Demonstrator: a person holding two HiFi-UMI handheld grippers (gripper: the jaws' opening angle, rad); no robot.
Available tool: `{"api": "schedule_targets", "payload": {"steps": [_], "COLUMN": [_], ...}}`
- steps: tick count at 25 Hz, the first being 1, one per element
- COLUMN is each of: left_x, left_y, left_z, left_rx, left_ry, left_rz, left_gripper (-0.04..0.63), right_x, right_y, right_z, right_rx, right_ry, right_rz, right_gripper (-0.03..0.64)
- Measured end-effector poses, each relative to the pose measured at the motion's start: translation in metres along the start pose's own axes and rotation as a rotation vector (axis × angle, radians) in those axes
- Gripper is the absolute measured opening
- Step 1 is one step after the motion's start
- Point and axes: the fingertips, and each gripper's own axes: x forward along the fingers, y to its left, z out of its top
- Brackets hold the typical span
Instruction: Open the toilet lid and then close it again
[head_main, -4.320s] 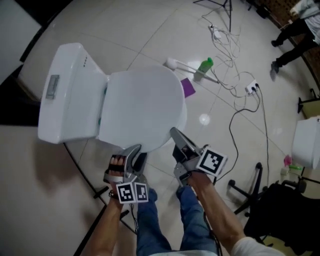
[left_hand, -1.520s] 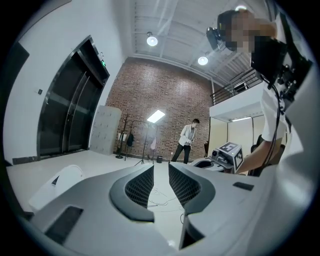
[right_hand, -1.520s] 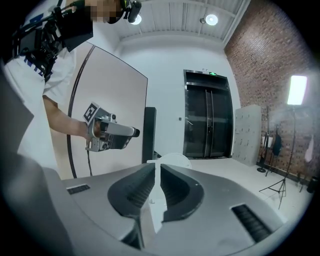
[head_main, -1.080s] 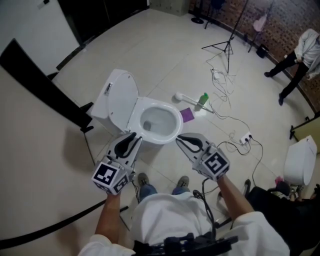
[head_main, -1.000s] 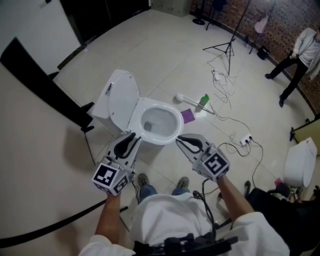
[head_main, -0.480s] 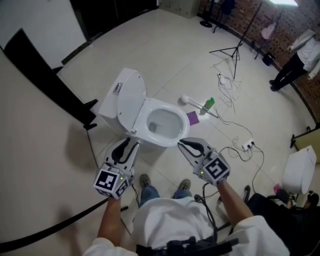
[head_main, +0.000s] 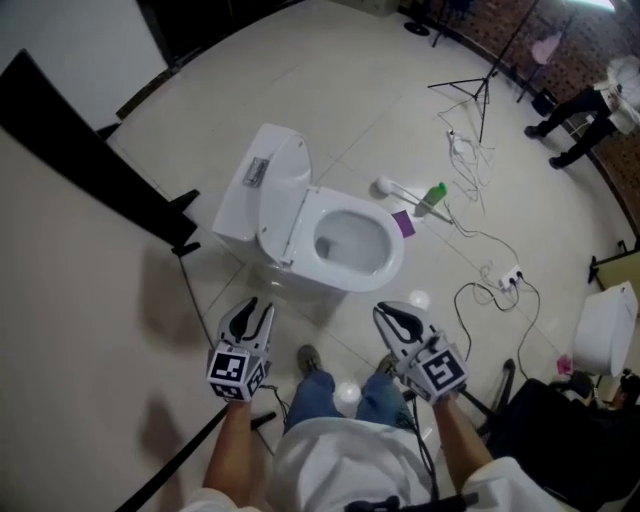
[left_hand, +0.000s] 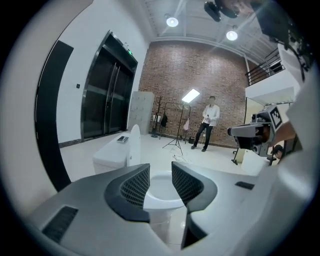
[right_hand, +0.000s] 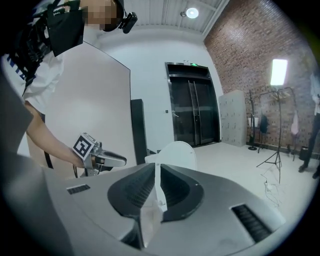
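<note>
The lid (head_main: 284, 205) stands upright against the tank (head_main: 243, 190) with the bowl (head_main: 352, 243) uncovered, so I judge opening done and closing left. It is ahead of both tongs and well apart from them, nearer my left pair. My left tongs (head_main: 259, 308) have just been opening, and their jaws are apart with nothing between. My right tongs (head_main: 384, 312) are closed on nothing. I'd reach the left pair to the lid's top edge, pinch it squarely, tip it forward and lower it fully, not drop it.
</note>
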Motion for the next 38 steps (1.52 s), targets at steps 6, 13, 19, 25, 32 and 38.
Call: {"api": "schedule_targets", "payload": {"steps": [6, 13, 19, 25, 32, 38], "left_x": [0.048, 0.122, 0.169, 0.191, 0.189, 0.204], "left_y": [0.044, 0.073, 0.100, 0.104, 0.100, 0.023], "left_z": [-0.057, -0.111, -0.127, -0.111, -0.109, -0.129], "left_rx": [-0.032, -0.094, -0.082, -0.018, 0.040, 0.392], "left_ry": [0.049, 0.041, 0.030, 0.009, 0.040, 0.138], "left_rz": [0.015, 0.025, 0.053, 0.057, 0.154, 0.146], "left_gripper": [0.130, 0.186, 0.189, 0.136, 0.038, 0.049], "right_x": [0.022, 0.062, 0.089, 0.086, 0.069, 0.044], "right_y": [0.004, -0.019, -0.026, -0.028, -0.047, -0.064], "right_z": [-0.028, -0.091, -0.128, -0.152, -0.164, -0.173], "right_rx": [0.044, 0.083, 0.113, 0.148, 0.183, 0.222], "right_ry": [-0.024, 0.004, -0.001, 0.030, 0.030, 0.011], "right_rz": [-0.035, -0.015, 0.009, 0.021, -0.007, -0.039], "right_gripper": [0.032, 0.032, 0.032, 0.032, 0.032, 0.032]}}
